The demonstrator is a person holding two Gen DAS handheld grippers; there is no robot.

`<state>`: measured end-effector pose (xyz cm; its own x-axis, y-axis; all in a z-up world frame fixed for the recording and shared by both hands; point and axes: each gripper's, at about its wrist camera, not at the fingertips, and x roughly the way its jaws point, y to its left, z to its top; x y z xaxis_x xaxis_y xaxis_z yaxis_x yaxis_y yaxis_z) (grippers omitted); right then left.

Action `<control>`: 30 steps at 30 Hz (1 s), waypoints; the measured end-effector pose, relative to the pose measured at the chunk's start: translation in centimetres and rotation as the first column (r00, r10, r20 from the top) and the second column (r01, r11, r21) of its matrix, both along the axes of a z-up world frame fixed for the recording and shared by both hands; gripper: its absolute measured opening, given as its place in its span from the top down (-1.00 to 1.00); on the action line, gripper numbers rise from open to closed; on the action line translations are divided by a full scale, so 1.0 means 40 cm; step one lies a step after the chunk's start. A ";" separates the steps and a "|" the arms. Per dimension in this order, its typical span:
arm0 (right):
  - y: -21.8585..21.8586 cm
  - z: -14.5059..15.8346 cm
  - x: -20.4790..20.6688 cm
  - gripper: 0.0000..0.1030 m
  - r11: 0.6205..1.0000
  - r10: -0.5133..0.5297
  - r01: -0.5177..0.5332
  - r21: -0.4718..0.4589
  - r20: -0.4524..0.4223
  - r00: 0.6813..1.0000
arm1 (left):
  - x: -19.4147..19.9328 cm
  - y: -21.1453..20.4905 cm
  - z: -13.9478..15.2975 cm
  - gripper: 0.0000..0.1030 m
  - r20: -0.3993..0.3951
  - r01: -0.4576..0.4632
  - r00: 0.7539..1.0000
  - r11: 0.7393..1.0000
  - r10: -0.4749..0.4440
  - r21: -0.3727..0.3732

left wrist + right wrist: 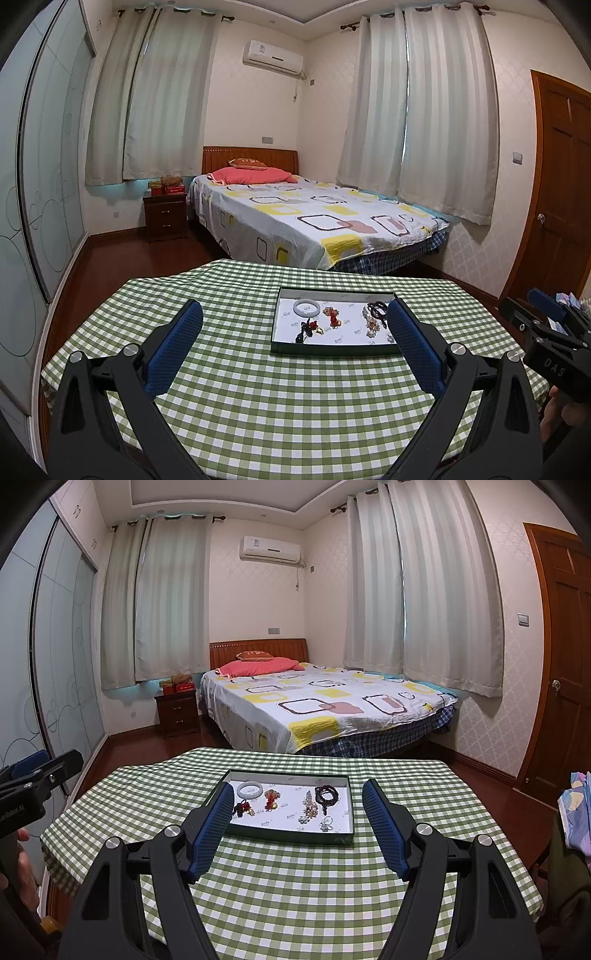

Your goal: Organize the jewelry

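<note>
A shallow dark green tray (332, 350) (288, 837) with a white lining lies on the green checked tablecloth (280, 406). In it are a white bangle (306, 307) (250, 789), a red and gold charm (331, 314) (271, 798), a black and red pendant (308, 329) (242, 808), a dark bead bracelet (376, 308) (327, 794) and a pale beaded piece (371, 325) (309, 806). My left gripper (294, 309) hovers wide open just short of the tray, empty. My right gripper (298, 789) is also open and empty, framing the tray from the near side.
The table's far edge drops off toward a bed (314, 221) with a patterned sheet. A dark nightstand (166, 218) stands to the bed's left, a wooden door (561, 657) at the right. Folded cloth (578, 812) sits beside the table on the right.
</note>
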<state>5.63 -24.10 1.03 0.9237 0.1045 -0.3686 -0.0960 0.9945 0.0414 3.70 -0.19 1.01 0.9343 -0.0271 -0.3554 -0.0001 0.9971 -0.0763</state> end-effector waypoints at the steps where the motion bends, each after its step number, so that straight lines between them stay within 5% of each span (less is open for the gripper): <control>1: 0.001 -0.001 0.000 -0.35 1.000 0.000 0.000 0.001 0.000 1.000 | -0.001 0.000 0.001 -0.91 0.003 0.000 1.000 1.000 0.000 0.000; 30: 0.002 -0.008 -0.004 -0.36 1.000 -0.002 0.002 -0.008 -0.009 1.000 | 0.000 -0.013 0.003 -0.92 0.005 0.008 1.000 1.000 -0.008 0.015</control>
<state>5.47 -24.02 0.70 0.9206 0.0999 -0.3776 -0.0938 0.9950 0.0344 3.70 -0.71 1.14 0.9358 -0.0293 -0.3513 0.0083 0.9981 -0.0611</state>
